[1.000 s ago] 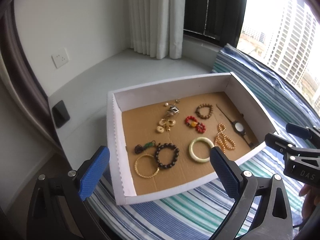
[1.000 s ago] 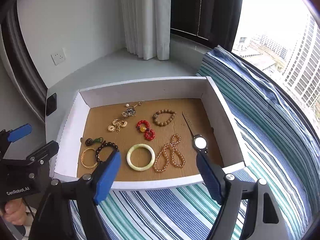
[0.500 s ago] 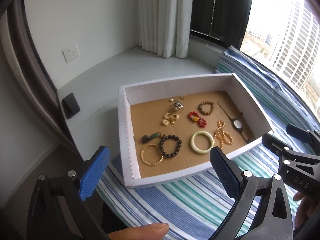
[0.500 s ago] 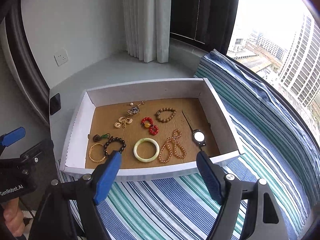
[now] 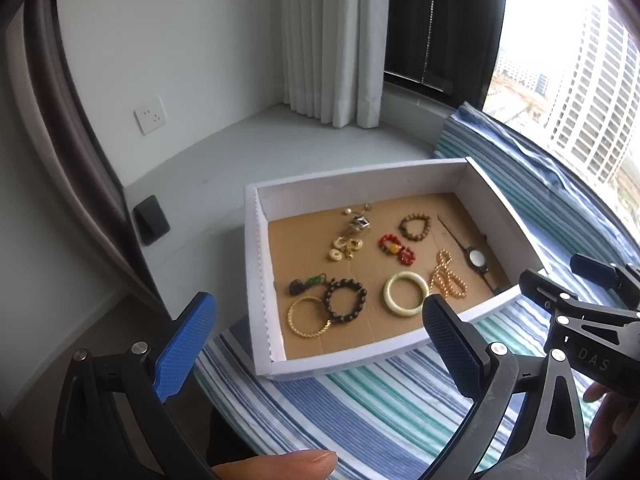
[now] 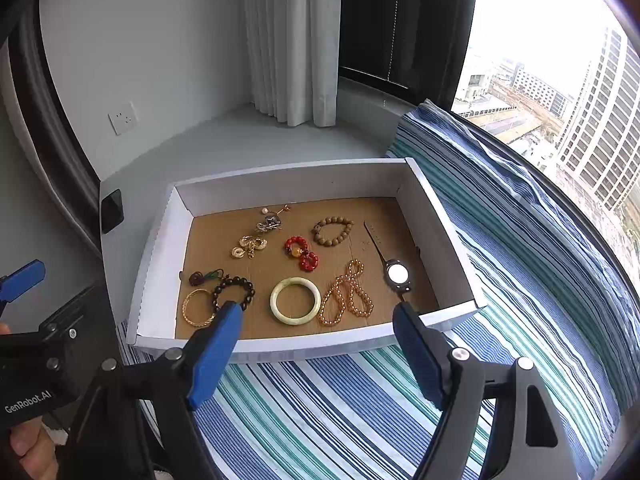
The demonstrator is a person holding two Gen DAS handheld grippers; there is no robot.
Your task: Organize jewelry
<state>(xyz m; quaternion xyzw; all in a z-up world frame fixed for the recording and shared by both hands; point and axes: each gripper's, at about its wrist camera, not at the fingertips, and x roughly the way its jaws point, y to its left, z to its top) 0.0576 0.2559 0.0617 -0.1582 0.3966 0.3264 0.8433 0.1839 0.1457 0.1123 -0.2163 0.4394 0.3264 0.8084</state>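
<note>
Inside, the white tray with its cardboard floor holds the jewelry laid out loose: a pale green bangle, a gold bangle touching a dark bead bracelet, a red bead bracelet, an amber bead strand and a watch. The tray sits on a striped cloth. Both grippers hover short of it — left gripper and right gripper with jaws spread wide, nothing between them.

White curtain, wall socket, striped cloth, towers outside
</note>
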